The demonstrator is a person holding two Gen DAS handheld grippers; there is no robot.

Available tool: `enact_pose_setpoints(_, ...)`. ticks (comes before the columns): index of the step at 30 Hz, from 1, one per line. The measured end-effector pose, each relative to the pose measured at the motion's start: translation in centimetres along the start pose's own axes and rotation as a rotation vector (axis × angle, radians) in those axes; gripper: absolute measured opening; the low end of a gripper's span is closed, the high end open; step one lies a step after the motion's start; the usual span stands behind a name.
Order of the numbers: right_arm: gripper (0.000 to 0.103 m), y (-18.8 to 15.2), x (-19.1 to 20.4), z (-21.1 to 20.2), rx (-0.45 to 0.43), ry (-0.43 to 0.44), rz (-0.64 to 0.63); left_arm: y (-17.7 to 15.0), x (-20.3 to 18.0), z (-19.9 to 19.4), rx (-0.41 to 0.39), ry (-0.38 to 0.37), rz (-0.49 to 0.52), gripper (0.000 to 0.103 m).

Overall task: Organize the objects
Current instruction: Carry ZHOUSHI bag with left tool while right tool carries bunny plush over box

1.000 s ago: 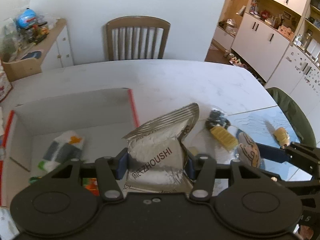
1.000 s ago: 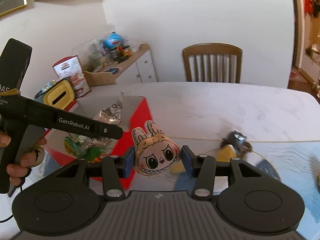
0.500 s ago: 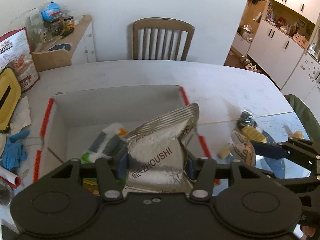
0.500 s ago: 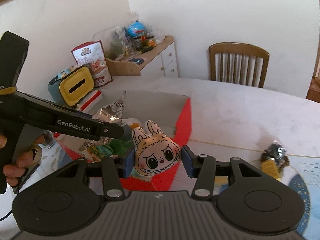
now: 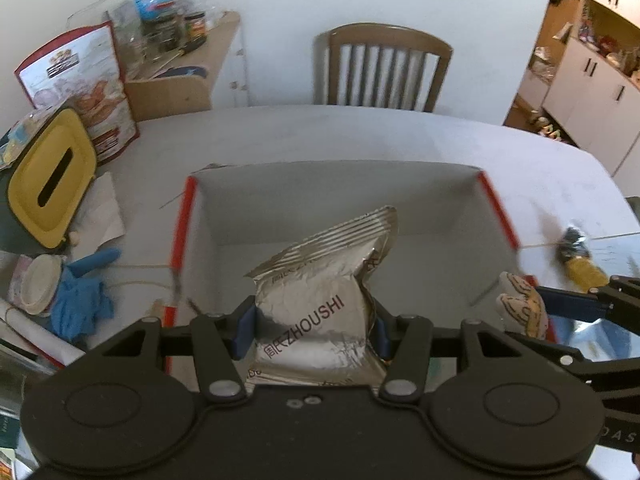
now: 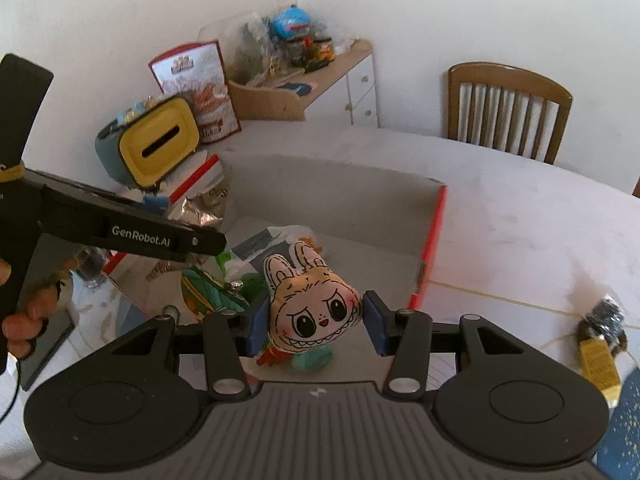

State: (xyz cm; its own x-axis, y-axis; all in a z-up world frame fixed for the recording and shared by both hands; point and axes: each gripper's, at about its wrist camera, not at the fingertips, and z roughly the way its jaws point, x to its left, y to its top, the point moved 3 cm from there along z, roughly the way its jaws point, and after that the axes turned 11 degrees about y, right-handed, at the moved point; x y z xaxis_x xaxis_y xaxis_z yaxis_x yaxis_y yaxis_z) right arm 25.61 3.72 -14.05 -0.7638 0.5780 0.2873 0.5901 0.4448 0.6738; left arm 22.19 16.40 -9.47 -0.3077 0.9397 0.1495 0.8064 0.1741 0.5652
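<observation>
Placement is the step in hand: both items hang over the open box (image 5: 336,184) with the red edges, and we judge that a clean release into it is what matters now. Our left claw (image 5: 312,326) is clamped on the silver foil packet (image 5: 320,292), pinching its lower half so the crimped top stands up above the box floor. Our right claw (image 6: 316,322) grips the rabbit-faced plush toy (image 6: 314,300) by its cheeks, above the packets (image 6: 224,280) already lying in the near part of the box.

To do this well, we should lower each claw until its item is close to the box floor before letting go, since a drop from height could bounce the light packet against a wall. We would set the foil packet on the bare grey floor toward the far wall, and the plush beside the packets rather than on top of them. The two claws are near each other, so releasing one at a time looks safer. A yellow snack (image 6: 598,364) waits on the counter (image 6: 520,208) outside the box.
</observation>
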Motion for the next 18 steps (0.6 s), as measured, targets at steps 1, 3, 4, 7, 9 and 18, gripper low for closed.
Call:
enact_pose_setpoints(1, 0.048, 0.1, 0.0, 0.6, 0.011, 0.0, 0.001, 0.1, 0.3, 0.4, 0.007, 0.005, -0.002, 0.054)
enact_pose_setpoints(3, 0.048, 0.3, 0.0, 1.7, 0.034, -0.005, 0.0, 0.1, 0.7, 1.2, 0.023, 0.01, -0.001, 0.054)
enact_pose_setpoints(4, 0.048, 0.4, -0.1, 2.3, 0.046, -0.008, -0.002, 0.2, 0.8, 1.6, 0.029, 0.015, 0.002, 0.054)
enact_pose_setpoints(7, 0.048, 0.6, -0.3, 4.1, 0.089, -0.021, -0.006, 0.3, 0.8, 2.4, 0.041, 0.024, 0.02, 0.054)
enact_pose_setpoints(9, 0.048, 0.5, -0.4, 5.2, 0.114, -0.033, -0.016, 0.4, 0.5, 2.9, 0.044, 0.026, 0.041, 0.054)
enact_pose_setpoints(18, 0.049, 0.8, -0.2, 7.4, 0.166, -0.083, -0.102, 0.4, -0.1, 5.3, 0.072, 0.04, 0.094, 0.054)
